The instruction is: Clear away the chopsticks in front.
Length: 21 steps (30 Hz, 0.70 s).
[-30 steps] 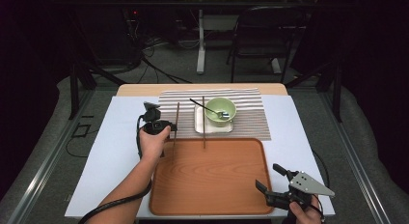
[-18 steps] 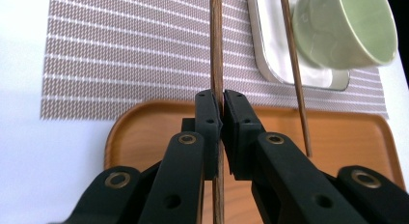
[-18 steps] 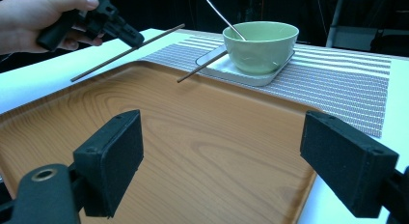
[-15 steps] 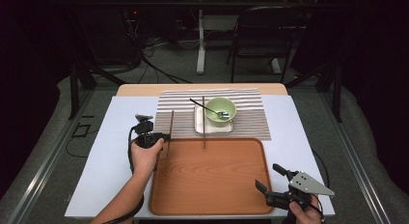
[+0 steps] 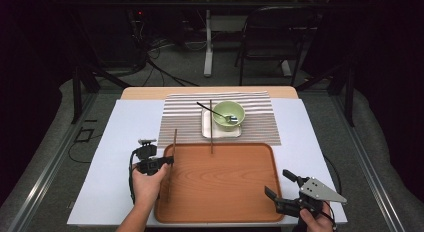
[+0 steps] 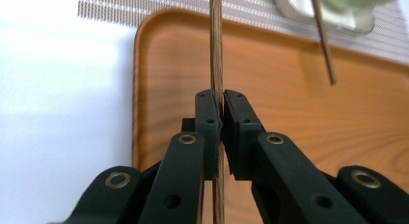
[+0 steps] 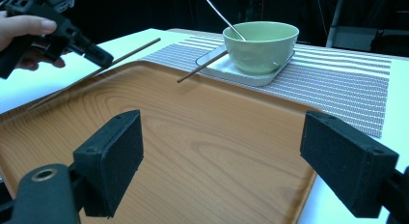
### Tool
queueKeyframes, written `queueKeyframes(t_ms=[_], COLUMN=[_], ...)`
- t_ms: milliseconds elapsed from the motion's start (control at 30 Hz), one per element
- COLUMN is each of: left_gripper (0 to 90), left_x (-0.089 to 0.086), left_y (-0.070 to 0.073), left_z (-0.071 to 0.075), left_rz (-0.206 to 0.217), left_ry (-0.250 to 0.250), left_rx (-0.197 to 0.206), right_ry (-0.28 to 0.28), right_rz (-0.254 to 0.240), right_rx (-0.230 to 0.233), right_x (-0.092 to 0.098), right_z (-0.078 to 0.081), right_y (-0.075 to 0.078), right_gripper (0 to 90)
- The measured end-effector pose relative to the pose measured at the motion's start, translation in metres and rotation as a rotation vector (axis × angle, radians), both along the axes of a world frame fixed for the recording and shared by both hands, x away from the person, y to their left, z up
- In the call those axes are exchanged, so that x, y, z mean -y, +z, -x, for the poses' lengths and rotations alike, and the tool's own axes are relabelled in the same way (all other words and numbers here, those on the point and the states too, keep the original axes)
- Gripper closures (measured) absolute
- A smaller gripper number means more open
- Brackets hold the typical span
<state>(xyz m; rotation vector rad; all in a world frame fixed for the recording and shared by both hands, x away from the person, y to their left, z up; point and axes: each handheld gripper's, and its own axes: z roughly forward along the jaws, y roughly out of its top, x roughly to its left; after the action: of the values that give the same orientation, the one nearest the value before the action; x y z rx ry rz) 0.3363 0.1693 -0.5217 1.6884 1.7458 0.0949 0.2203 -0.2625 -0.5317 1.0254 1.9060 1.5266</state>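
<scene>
Holding one chopstick [image 5: 172, 162] in the left gripper [image 5: 167, 161], jaws pinched tight on it about midway along — plain in the left gripper view, the wooden stick [image 6: 216, 50] clamped between the two black pads. Carried over the left edge of the wooden tray [image 5: 225, 212], lengthwise, far tip reaching toward the striped mat [image 5: 260, 127] beyond the tray, near tip toward the tray's front-left corner. Not yet set down, judging by the right gripper view, where the stick [image 7: 140, 49] slants above the tray's rim.

Second chopstick [image 5: 211, 127] lying with its near end on the tray's far edge and the rest across the white dish [image 5: 207, 129] behind the tray. Green bowl [image 5: 229, 114] with a spoon [image 5: 215, 111] sitting on that dish (nothing loaded onto the tray so far).

Right gripper [image 5: 280, 187] waiting at the tray's front-right corner, jaws spread wide, nothing between them.

So: about a quarter through by this reckoning — first stick lifted and brought over, still to lay down; second stick, bowl and dish likely left.
</scene>
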Motion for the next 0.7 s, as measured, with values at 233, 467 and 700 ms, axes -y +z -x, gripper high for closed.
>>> queueKeyframes(t_ms=[233,467,700], left_gripper=[85.3,85.3,85.2], left_x=[0.003,0.001,-0.002], left_y=[-0.005,-0.007,-0.01], left_z=[0.016,0.023,0.028], left_rz=[-0.034,-0.051,-0.068], left_ry=[-0.002,-0.003,-0.002], left_rx=[-0.009,-0.025,-0.035], right_ry=[0.0,0.0,0.0], right_rz=[-0.001,-0.001,-0.001], right_rx=[0.002,0.002,0.001], right_x=[0.0,0.0,0.0], right_z=[0.0,0.0,0.0], right_y=[0.0,0.0,0.0], right_gripper=[14.6,14.6,14.6])
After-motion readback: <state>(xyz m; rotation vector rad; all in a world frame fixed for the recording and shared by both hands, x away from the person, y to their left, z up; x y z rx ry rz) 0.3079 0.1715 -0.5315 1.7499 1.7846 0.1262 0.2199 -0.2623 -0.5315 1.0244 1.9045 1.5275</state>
